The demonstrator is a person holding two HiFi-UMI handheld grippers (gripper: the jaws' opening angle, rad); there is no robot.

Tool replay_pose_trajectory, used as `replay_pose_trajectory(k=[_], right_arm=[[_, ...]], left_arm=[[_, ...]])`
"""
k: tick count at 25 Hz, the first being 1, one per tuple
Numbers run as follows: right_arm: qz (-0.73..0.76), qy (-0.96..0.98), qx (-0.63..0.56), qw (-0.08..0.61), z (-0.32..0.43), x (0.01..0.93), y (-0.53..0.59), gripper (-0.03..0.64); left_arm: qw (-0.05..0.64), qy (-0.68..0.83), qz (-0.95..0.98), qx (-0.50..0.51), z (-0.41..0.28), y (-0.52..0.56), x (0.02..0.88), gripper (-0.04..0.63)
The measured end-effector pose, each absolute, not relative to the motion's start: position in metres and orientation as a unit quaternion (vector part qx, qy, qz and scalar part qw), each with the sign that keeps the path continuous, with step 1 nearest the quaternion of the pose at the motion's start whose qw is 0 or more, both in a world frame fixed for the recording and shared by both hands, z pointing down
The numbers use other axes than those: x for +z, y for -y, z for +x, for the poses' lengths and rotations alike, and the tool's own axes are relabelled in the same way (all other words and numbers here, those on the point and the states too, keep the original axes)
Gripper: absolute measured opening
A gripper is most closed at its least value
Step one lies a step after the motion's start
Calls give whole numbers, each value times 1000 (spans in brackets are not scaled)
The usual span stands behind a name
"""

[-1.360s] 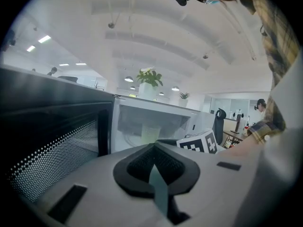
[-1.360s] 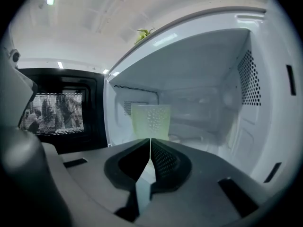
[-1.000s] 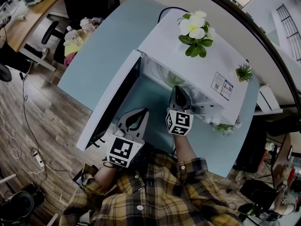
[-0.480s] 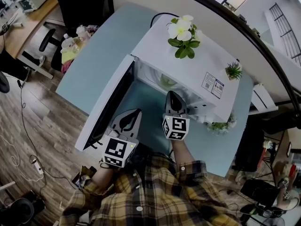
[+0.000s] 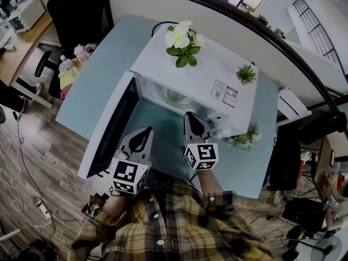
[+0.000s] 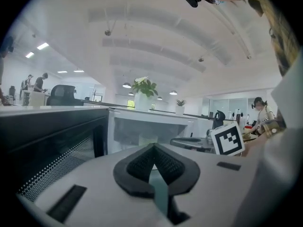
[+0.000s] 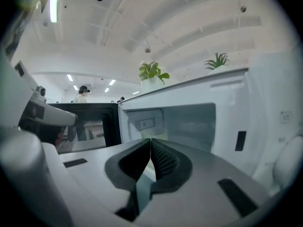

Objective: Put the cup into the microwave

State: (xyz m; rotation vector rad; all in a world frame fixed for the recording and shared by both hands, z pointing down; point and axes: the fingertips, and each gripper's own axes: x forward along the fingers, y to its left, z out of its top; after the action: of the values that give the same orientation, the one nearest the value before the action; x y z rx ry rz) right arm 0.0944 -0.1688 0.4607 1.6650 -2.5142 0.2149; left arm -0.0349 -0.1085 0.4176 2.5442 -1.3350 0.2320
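The white microwave (image 5: 201,75) stands on the light blue table with its door (image 5: 111,129) swung open to the left. A pale green cup (image 5: 176,98) sits inside the cavity, and in the right gripper view the cup (image 7: 154,133) shows just beyond the jaw tips. My right gripper (image 5: 189,115) hangs in front of the opening, shut with nothing in it (image 7: 150,141). My left gripper (image 5: 144,131) is lower left, beside the door, also shut and empty (image 6: 153,148). The left gripper view faces the cavity (image 6: 142,129).
White flowers in a pot (image 5: 179,37) and a small green plant (image 5: 246,74) stand on top of the microwave. Another plant (image 5: 244,137) sits at its right front corner. The table (image 5: 103,75) ends at the left, where there is wooden floor with cables.
My right gripper has drawn back from the microwave's opening and risen a little, still shut. The left gripper has stayed where it was. The head view has shifted.
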Motion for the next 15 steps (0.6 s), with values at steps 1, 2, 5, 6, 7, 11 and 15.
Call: replay_pose_trajectory(k=[1, 2, 5, 6, 7, 11, 15], right_arm=[[546, 833, 72, 54, 96, 455, 165, 5], [542, 836, 72, 49, 98, 449, 161, 5], [531, 844, 71, 38, 105, 431, 149, 5], [527, 846, 71, 38, 107, 426, 145, 6], [523, 848, 72, 39, 109, 421, 140, 5], [517, 851, 78, 42, 125, 407, 122, 5], [515, 852, 81, 42, 140, 394, 104, 5]], left_arm=[[127, 457, 877, 79, -32, 109, 416, -8], [125, 454, 879, 77, -29, 108, 414, -8], [121, 445, 885, 73, -19, 108, 408, -8], [119, 441, 887, 71, -16, 108, 406, -8], [118, 438, 889, 70, -12, 108, 404, -8], [119, 419, 898, 63, 2, 108, 395, -8], [119, 404, 905, 60, 12, 107, 386, -8]])
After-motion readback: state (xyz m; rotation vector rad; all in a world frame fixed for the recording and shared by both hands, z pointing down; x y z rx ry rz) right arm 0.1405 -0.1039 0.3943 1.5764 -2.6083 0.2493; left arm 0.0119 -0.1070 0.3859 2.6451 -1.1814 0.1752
